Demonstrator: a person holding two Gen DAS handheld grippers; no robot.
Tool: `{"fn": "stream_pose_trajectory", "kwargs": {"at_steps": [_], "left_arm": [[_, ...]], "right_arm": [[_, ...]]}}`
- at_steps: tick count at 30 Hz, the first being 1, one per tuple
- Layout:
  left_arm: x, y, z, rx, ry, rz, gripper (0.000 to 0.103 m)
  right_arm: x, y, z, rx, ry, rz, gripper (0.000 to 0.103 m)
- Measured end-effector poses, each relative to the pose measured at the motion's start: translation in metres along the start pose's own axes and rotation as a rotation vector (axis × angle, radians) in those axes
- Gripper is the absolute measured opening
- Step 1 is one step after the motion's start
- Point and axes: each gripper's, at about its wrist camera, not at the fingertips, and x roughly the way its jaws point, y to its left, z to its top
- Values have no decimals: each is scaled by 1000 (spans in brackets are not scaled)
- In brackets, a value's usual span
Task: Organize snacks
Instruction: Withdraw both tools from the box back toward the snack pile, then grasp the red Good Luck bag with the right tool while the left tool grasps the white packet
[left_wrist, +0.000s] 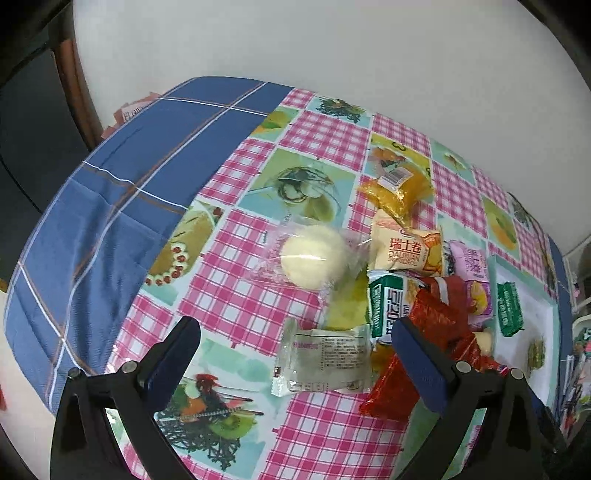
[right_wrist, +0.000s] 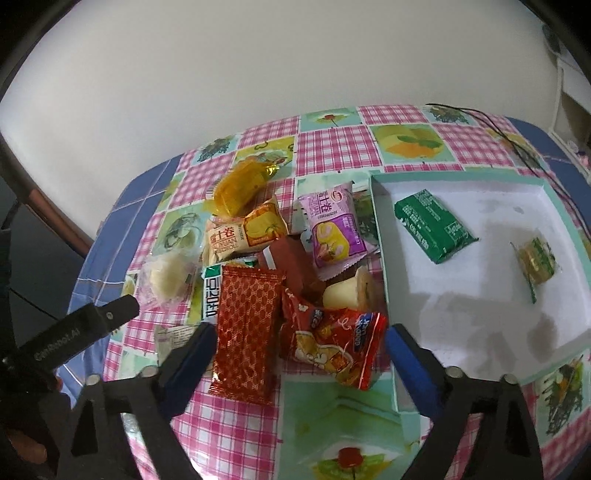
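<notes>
A heap of wrapped snacks lies on the checked tablecloth. My left gripper (left_wrist: 295, 334) is open just above a pale clear-wrapped packet (left_wrist: 323, 363); a round white cake in clear wrap (left_wrist: 312, 256) lies beyond it. My right gripper (right_wrist: 301, 343) is open, with a red patterned packet (right_wrist: 245, 332) and a red popcorn packet (right_wrist: 332, 347) between its fingers. A white tray (right_wrist: 480, 332) at the right holds a green bar (right_wrist: 434, 225) and a small green-gold sweet (right_wrist: 535, 260).
Also in the heap are a yellow jelly pack (right_wrist: 236, 186), a Swiss roll pack (right_wrist: 245, 230), a purple roll pack (right_wrist: 332, 229) and a green-white pack (left_wrist: 388, 306). The left gripper's body (right_wrist: 74, 332) shows at the left of the right wrist view. A wall stands behind the table.
</notes>
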Motion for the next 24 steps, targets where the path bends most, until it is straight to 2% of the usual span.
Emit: {"fn": "stream_pose_trajectory", "kwargs": {"at_steps": [5, 9, 12, 24], "left_arm": [[7, -2, 1, 6, 26, -29, 103], [17, -5, -1, 20, 47, 11, 103], [28, -7, -3, 16, 77, 10, 103], [70, -18, -15, 40, 199, 31, 103]], "right_arm": [[6, -7, 3, -1, 28, -8, 87], [13, -17, 3, 38, 61, -13, 85], [22, -21, 3, 46, 89, -22, 80], [44, -24, 0, 32, 138, -84, 77]]}}
